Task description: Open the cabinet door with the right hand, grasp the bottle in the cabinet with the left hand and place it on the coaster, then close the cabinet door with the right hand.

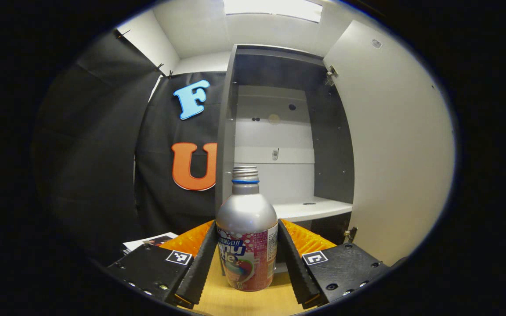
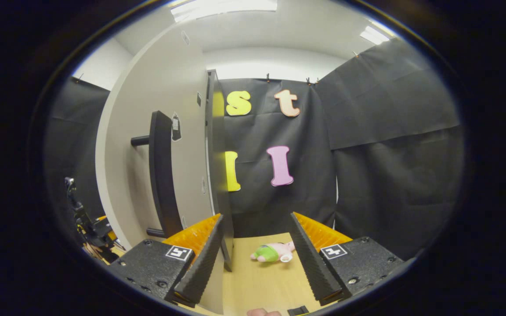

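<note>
Left gripper view: papers lie at far left on the table. The left gripper points level at the open cabinet; its fingers touch both sides of the upright bottle. Right gripper view: the cabinet door with its handle stands left of the right gripper, whose jaws stand wide apart and empty; a plush toy lies beyond.

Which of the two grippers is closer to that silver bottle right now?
The left. The left gripper has the bottle between its fingers, which flank its sides. The right gripper is over by the open cabinet door, near its black handle.
</note>
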`<state>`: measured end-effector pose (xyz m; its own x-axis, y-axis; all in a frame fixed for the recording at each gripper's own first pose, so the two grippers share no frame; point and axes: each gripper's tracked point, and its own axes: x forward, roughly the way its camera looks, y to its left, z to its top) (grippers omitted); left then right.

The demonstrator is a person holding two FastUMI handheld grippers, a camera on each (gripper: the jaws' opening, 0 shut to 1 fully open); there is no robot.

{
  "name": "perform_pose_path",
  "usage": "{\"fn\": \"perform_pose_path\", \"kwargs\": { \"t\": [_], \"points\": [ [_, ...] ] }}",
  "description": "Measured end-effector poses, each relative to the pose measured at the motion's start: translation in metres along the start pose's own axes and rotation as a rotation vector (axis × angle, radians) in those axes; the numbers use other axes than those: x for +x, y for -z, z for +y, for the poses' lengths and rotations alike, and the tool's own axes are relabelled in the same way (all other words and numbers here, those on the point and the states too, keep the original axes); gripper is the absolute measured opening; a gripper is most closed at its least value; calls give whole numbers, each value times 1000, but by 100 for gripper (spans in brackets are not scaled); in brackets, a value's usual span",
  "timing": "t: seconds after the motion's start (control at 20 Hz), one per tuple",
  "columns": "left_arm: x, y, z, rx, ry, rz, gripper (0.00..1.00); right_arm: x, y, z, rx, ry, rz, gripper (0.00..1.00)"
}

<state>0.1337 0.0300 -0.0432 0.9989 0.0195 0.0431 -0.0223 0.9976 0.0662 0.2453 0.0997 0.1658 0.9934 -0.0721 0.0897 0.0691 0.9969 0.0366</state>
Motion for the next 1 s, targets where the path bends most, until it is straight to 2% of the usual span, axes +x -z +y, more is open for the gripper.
{"fn": "perform_pose_path", "kwargs": {
  "t": [0.15, 0.35, 0.4, 0.5, 0.7, 0.75, 0.8, 0.95, 1.0],
  "points": [
    [-34, 35, 25, 29, -89, 22, 76, 1, 0, 0, 10, -2, -5, 87],
    [-72, 102, 45, 35, -179, 100, 76, 1, -1, 0, 19, -5, -17, 87],
    [-80, 119, 48, 27, -198, 122, 76, 1, 0, 0, 20, -5, -17, 92],
    [-94, 148, 55, 29, -238, 163, 76, 0, 1, 0, 28, -4, -16, 92],
    [-102, 175, 66, 66, -294, 188, 76, 0, 1, 0, 30, 5, -7, 92],
    [-102, 183, 69, 68, -296, 196, 76, 0, 0, -1, 24, 8, -9, 87],
    [-102, 189, 72, 67, -302, 207, 76, -1, 0, 0, 19, 11, -9, 92],
    [-101, 199, 86, 56, -335, 212, 76, -1, 0, -1, 14, 23, -4, 92],
    [-99, 202, 89, 53, -341, 214, 76, -1, 0, -1, 13, 27, -4, 87]
  ]
}}
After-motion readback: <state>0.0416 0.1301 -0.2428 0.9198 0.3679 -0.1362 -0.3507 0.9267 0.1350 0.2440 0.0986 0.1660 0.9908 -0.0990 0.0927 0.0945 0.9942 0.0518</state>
